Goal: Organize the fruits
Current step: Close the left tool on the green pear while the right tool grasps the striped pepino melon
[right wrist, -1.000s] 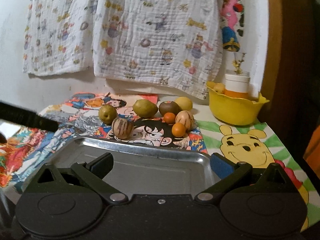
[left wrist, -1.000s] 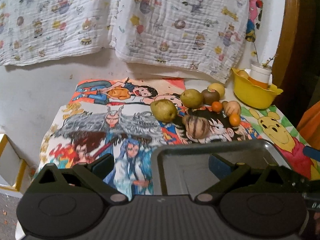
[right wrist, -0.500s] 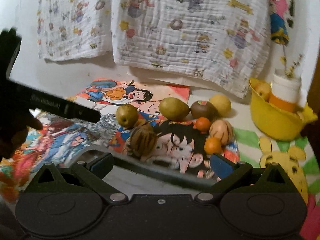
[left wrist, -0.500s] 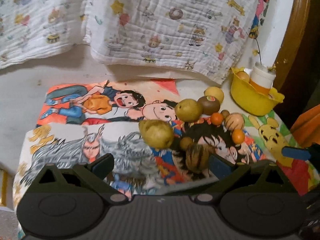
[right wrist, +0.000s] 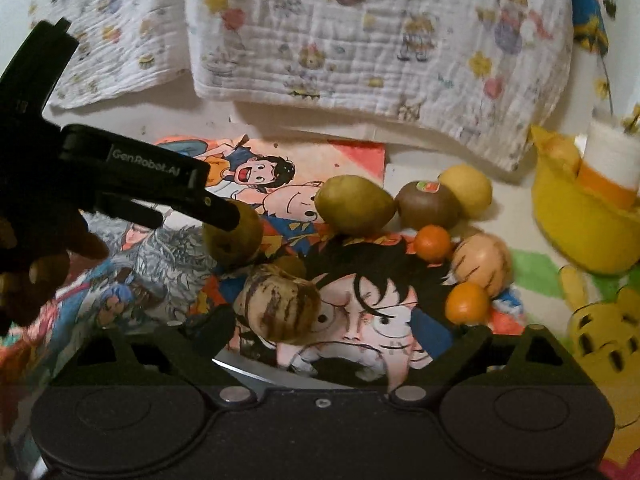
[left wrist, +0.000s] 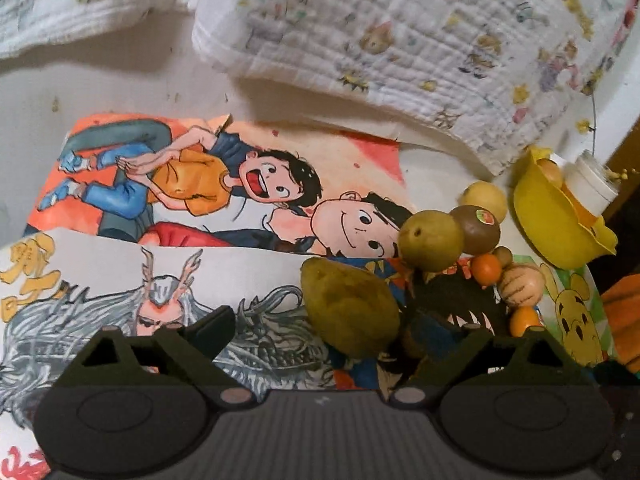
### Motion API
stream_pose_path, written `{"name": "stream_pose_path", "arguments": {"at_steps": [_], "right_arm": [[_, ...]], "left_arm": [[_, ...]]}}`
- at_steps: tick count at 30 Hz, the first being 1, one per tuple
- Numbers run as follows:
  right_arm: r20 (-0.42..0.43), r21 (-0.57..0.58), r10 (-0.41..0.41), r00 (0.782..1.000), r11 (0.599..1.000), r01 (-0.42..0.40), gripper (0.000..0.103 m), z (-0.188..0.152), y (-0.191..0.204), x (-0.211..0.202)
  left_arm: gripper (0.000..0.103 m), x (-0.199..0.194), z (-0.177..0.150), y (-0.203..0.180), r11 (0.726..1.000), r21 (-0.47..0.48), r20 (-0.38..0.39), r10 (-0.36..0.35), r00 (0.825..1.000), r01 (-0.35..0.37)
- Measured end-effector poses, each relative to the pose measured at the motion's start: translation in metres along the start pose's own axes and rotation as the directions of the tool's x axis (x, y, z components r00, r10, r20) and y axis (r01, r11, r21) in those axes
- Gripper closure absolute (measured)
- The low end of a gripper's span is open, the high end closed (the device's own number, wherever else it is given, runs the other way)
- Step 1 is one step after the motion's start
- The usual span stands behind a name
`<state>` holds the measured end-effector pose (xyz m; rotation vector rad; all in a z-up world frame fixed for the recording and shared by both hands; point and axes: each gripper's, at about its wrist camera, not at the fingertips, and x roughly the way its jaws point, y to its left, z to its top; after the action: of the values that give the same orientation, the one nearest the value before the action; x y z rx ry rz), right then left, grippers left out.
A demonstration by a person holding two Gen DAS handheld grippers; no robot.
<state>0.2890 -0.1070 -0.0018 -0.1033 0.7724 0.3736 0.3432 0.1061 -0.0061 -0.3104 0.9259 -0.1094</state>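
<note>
The left gripper point(left wrist: 346, 322) is pitched down over the cartoon-printed mat point(left wrist: 168, 264), its jaws wide but just narrowed, with a greenish pear point(left wrist: 350, 310) between them and untouched; the right gripper point(right wrist: 344, 330) is tilted likewise, jaws apart and just narrowed, with a striped brown fruit point(right wrist: 280, 306) between them, contact not discernible. On the mat, fruits are seen clustered: two greenish pears, two striped fruits, two small oranges point(right wrist: 432, 242), one kiwi point(right wrist: 428, 204) and one yellow fruit point(right wrist: 466, 190). A yellow bowl point(right wrist: 580, 220) is seen to the right, and a metal tray edge point(right wrist: 256, 370) under the right gripper.
</note>
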Motion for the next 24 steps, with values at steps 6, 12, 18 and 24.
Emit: {"name": "stream_pose_path", "arguments": {"at_steps": [6,12,18,24], "right_arm": [[-0.012,0.016,0.034,0.999,0.999,-0.034,0.017,-0.003,0.009,0.018],[-0.01,0.023,0.035,0.999,0.999,-0.035,0.029,-0.005,0.012,0.03],[-0.019,0.053,0.045,0.999,0.998,-0.044,0.038,-0.006,0.01,0.038],[-0.021,0.06,0.05,0.999,0.997,-0.049,0.04,-0.006,0.011,0.044]], "left_arm": [[0.019,0.017,0.004,-0.003,1.0,-0.026,-0.037,-0.016,0.999,0.015],[0.032,0.027,0.009,-0.006,0.997,-0.055,-0.048,-0.048,0.998,0.046],[0.032,0.031,0.011,-0.009,0.997,-0.054,-0.039,-0.051,0.998,0.049],[0.033,0.034,0.01,-0.01,0.998,-0.04,-0.013,-0.058,0.998,0.057]]}}
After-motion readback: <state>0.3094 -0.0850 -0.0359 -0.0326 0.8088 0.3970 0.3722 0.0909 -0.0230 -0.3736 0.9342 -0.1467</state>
